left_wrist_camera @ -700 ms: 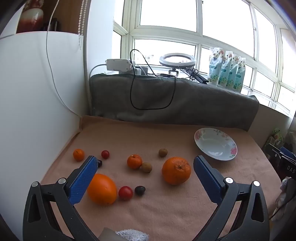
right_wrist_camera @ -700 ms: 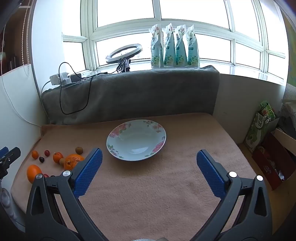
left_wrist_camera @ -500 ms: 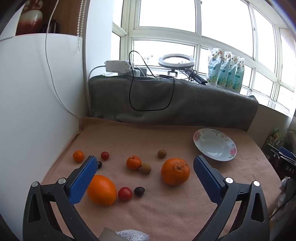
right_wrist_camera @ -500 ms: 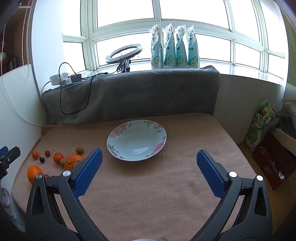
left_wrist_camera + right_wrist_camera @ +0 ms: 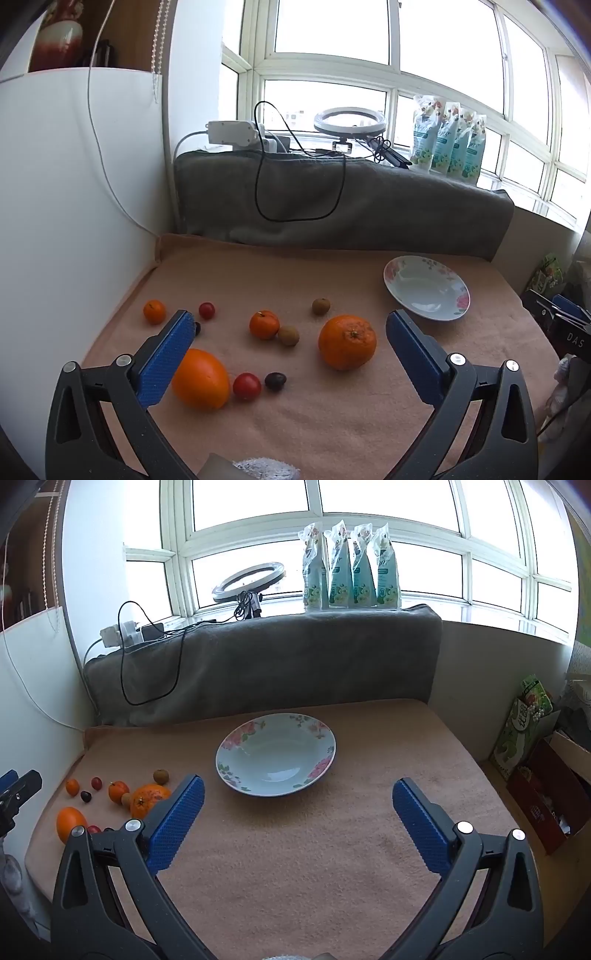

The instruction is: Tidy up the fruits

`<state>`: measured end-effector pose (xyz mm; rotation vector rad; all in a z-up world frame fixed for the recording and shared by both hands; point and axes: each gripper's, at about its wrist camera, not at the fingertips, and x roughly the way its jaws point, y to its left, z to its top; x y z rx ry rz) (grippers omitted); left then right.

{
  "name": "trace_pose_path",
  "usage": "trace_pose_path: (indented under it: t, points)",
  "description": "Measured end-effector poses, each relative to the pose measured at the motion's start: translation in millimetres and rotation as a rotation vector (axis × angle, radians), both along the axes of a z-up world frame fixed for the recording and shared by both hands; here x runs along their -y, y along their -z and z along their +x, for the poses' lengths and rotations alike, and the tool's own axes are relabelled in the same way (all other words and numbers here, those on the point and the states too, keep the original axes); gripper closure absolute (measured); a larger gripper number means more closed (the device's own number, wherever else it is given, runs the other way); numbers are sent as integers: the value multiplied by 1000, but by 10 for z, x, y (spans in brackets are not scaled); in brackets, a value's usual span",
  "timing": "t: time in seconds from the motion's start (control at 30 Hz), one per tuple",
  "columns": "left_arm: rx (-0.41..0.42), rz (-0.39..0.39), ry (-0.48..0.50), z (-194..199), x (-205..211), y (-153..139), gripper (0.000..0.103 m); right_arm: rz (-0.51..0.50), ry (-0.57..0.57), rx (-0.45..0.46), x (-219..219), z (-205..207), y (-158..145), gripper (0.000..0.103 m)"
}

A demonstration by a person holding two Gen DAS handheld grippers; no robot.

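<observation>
Fruit lies scattered on the pink cloth: a smooth orange [image 5: 199, 379], a rough-skinned orange [image 5: 347, 341], two small tangerines [image 5: 264, 324] [image 5: 154, 311], red cherry tomatoes [image 5: 246, 386], dark grapes [image 5: 275, 380] and brown longans [image 5: 320, 306]. An empty flowered plate [image 5: 426, 287] [image 5: 275, 754] sits to their right. My left gripper [image 5: 290, 321] hovers open above the fruit, holding nothing. My right gripper [image 5: 297, 790] is open and empty, just in front of the plate. The fruit cluster [image 5: 147, 797] shows at the left of the right wrist view.
A grey blanket [image 5: 343, 201] covers the ledge behind the table, with a hanging black cable [image 5: 295, 218], a ring light [image 5: 349, 122] and several green pouches [image 5: 351, 568] on the sill. A white wall [image 5: 66, 221] bounds the left. Boxes [image 5: 543, 786] stand off the right edge.
The left wrist view has pulled back and up slightly, so fruit and plate sit a little lower and smaller. The right gripper has stayed still. Both stay open.
</observation>
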<state>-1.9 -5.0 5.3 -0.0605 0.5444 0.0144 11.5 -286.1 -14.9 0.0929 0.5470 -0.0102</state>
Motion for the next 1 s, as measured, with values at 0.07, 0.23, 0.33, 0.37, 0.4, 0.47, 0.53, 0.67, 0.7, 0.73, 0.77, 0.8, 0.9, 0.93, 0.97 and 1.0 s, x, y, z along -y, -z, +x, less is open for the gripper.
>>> trace_pose_path:
  t: [0.07, 0.23, 0.33, 0.37, 0.4, 0.47, 0.53, 0.67, 0.7, 0.73, 0.77, 0.8, 0.9, 0.93, 0.97, 1.0]
  points:
    - [1, -1, 1, -3, -3, 3, 0, 0, 0, 0, 7, -6, 1, 0]
    - [0, 3, 4, 2, -1, 1, 0, 1, 1, 0, -5, -15, 6, 0]
    - [1, 5, 7, 2, 12, 0, 0, 1, 0, -1, -9, -14, -2, 0]
    - [1, 7, 8, 2, 15, -2, 0, 1, 0, -1, -8, -13, -3, 0]
    - [1, 7, 8, 6, 15, -2, 0, 2, 0, -1, -8, -13, -3, 0]
    - [2, 6, 8, 0, 19, 3, 0, 5, 1, 0, 5, -20, -6, 0]
    - [3, 8, 7, -1, 24, 4, 0, 5, 0, -1, 3, -19, -8, 0]
    - [3, 7, 8, -1, 21, 5, 0, 7, 0, -1, 1, -24, -11, 0]
    - [3, 7, 8, 1, 24, 5, 0, 7, -1, -1, -2, -26, -16, 0]
    - [3, 7, 9, 1, 23, 4, 0, 7, -1, -1, -3, -29, -20, 0]
    - [3, 7, 9, 0, 25, 4, 0, 7, -1, -1, -7, -29, -19, 0]
    - [4, 8, 9, -1, 24, 4, 0, 7, -1, -1, -8, -28, -19, 0]
    - [3, 7, 10, 3, 27, 2, 0, 7, -1, -1, -9, -28, -17, 0]
    - [2, 7, 10, 8, 27, 2, 0, 6, -1, -1, -10, -29, -18, 0]
    - [1, 6, 10, 12, 29, 3, 0, 7, -1, -1, -6, -27, -13, 0]
    - [1, 5, 10, 17, 29, 4, 0, 7, -1, -1, -6, -28, -14, 0]
